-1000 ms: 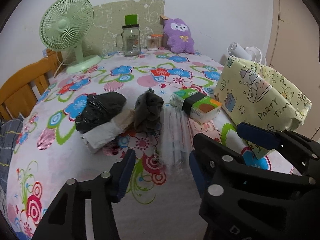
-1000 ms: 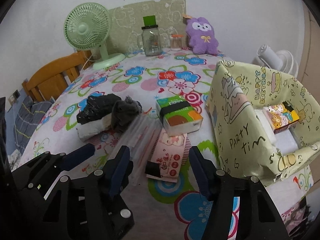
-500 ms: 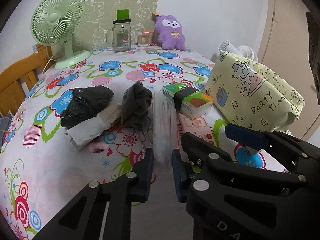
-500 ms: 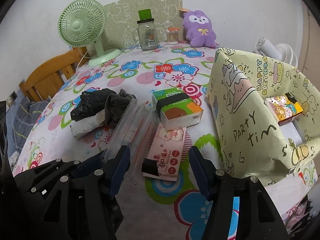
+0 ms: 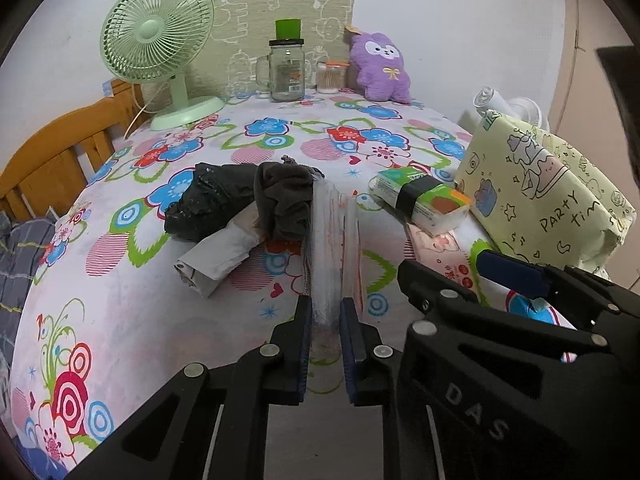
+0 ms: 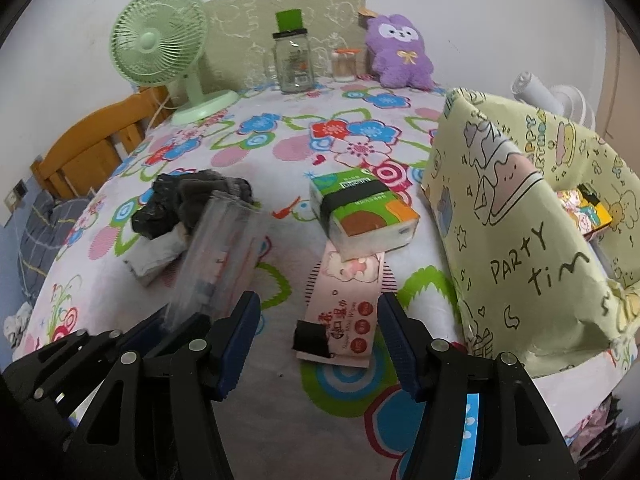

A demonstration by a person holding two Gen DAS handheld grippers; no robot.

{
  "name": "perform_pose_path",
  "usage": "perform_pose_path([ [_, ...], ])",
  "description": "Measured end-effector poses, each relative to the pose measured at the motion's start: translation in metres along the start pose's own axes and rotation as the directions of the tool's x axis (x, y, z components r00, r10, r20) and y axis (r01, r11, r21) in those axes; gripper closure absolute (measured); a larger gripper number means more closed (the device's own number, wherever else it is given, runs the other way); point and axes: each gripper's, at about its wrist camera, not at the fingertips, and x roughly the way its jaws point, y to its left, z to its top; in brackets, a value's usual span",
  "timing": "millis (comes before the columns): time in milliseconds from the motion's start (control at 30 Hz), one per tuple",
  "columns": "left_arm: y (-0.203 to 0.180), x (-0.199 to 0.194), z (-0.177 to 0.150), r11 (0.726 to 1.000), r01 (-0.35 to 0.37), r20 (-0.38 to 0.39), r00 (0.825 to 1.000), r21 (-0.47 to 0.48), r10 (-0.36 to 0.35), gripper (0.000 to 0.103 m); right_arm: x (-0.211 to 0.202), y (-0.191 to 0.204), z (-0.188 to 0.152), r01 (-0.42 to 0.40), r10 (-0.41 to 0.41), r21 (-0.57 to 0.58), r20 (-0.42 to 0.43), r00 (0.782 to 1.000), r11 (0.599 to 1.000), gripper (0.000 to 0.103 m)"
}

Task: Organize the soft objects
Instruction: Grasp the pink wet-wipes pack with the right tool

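My left gripper (image 5: 325,316) is shut on the near end of a clear plastic bag (image 5: 330,248), which shows lifted and tilted in the right wrist view (image 6: 218,256). Beside it lie a dark grey cloth (image 5: 286,196), a black plastic bundle (image 5: 208,200) and a white roll (image 5: 220,254). My right gripper (image 6: 318,320) is open, its jaws either side of a pink wet-wipe pack (image 6: 344,304). A green tissue pack (image 6: 362,212) rests on the wipe pack's far end. A yellow "Party time" bag (image 6: 516,240) stands open at the right.
A green desk fan (image 5: 160,44), a glass jar (image 5: 286,70), a small swab jar (image 5: 330,77) and a purple plush (image 5: 382,66) stand at the table's back. A wooden chair (image 5: 52,152) is at the left. The floral tablecloth (image 5: 132,320) covers the table.
My left gripper has closed from wide open onto the clear plastic bag, whose near end is now raised off the table. My right gripper stays open over the wipe pack.
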Motion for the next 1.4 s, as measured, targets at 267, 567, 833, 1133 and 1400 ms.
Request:
perform_pose_path([
  [267,-0.001,0.007,0.002,0.999,-0.039,-0.012,0.999,-0.013,0.038,0.091,0.012,-0.004,0.002,0.009,-0.007,0.037,-0.03,1.0,0.999,0.039],
  [567,-0.001,0.008,0.003,0.999,-0.044,-0.016,0.999,-0.008,0.044,0.091,0.017,-0.006,0.003,0.008,-0.006,0.049,-0.047,0.999,0.999,0.058],
  [833,-0.004,0.003,0.0,0.999,-0.048,-0.026,0.998,-0.003,0.048,0.092,0.015,-0.007,0.002,-0.016,0.018,0.022,-0.063,0.998,1.0,0.061],
  [1133,-0.003,-0.01,-0.002,0.999,-0.047,-0.013,0.999,-0.024,0.046,0.093,0.001,-0.001,0.0,-0.054,0.053,-0.016,-0.048,0.997,0.998,0.062],
  [1400,0.002,-0.026,0.003,0.997,-0.039,0.009,0.999,-0.067,0.04,0.093,-0.021,0.008,0.005,-0.077,0.077,-0.047,-0.004,0.997,0.996,0.061],
])
